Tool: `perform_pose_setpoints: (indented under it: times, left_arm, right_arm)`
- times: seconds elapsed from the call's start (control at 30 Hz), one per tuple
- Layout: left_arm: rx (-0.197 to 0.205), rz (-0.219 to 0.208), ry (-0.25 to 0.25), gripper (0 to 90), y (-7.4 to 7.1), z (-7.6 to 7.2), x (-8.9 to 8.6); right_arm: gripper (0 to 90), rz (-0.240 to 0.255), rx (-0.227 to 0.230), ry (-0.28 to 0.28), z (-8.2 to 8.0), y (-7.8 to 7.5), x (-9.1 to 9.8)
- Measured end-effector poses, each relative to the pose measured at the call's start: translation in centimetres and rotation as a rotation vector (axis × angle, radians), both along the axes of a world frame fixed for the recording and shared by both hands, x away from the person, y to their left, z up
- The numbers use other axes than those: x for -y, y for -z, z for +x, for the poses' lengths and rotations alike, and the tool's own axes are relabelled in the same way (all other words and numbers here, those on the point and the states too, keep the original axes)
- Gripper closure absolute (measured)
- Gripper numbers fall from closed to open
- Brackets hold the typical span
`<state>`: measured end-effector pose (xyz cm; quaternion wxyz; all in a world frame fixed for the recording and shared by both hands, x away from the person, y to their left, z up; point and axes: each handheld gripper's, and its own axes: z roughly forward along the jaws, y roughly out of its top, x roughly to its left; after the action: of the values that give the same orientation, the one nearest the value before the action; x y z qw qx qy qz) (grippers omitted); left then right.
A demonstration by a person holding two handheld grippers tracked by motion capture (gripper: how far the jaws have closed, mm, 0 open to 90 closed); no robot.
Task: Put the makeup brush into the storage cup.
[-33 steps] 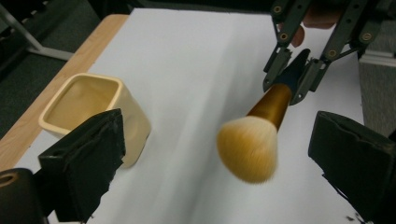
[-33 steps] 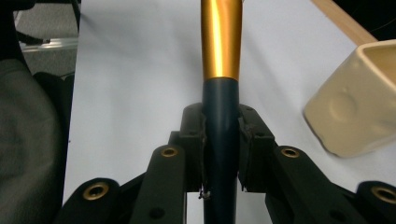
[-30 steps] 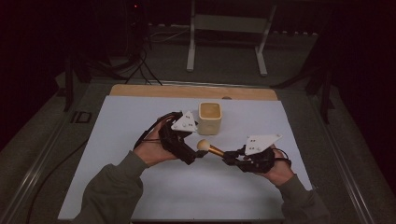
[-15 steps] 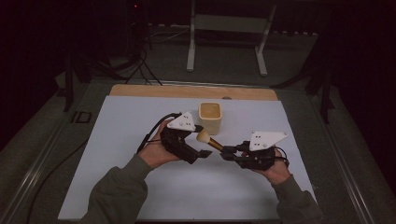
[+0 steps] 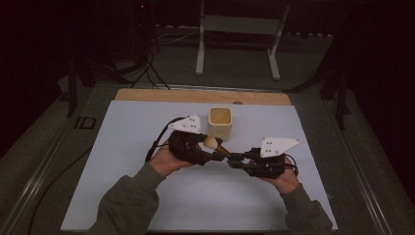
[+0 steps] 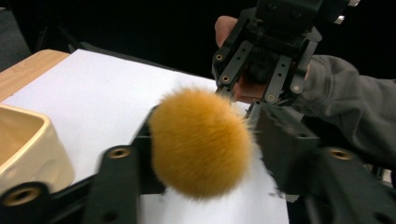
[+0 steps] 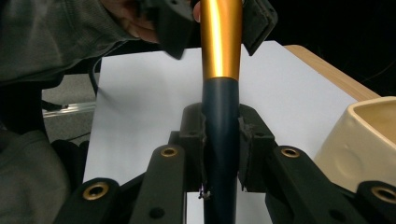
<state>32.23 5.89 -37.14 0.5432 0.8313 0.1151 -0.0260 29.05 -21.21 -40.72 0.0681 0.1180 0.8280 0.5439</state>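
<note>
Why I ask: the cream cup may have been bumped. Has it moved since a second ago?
No. The cream cup sits in the same spot just below the wooden strip.

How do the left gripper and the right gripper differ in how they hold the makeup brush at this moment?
The right gripper is shut on the brush's dark handle, while the left gripper sits at the gold ferrule just behind the orange bristle head. The right gripper's pads press the handle; the left gripper's jaws have just been closing, and contact is unclear. Both are hand-held above the white mat, near the cream cup.
</note>
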Motion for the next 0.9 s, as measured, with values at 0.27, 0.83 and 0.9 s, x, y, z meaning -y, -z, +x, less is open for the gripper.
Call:
perform_pose_setpoints:
  times: [0.27, 0.83, 0.9]
  left_arm:
    - [-0.03, -0.01, 0.066, 69.8, -0.2, 0.0, -0.1]
    - [0.024, 0.194, 0.092, 70.0, 0.6, -0.7, 2.6]
    - [0.024, 0.205, 0.091, 70.0, 0.7, -0.6, 2.6]
  right_arm:
    - [72.8, -0.013, -0.009, -0.024, 0.0, 0.2, 0.0]
    - [63.6, -0.21, -0.048, -0.073, 0.9, 0.0, -2.1]
    - [72.1, -0.227, -0.05, -0.094, 0.9, 0.2, -2.4]
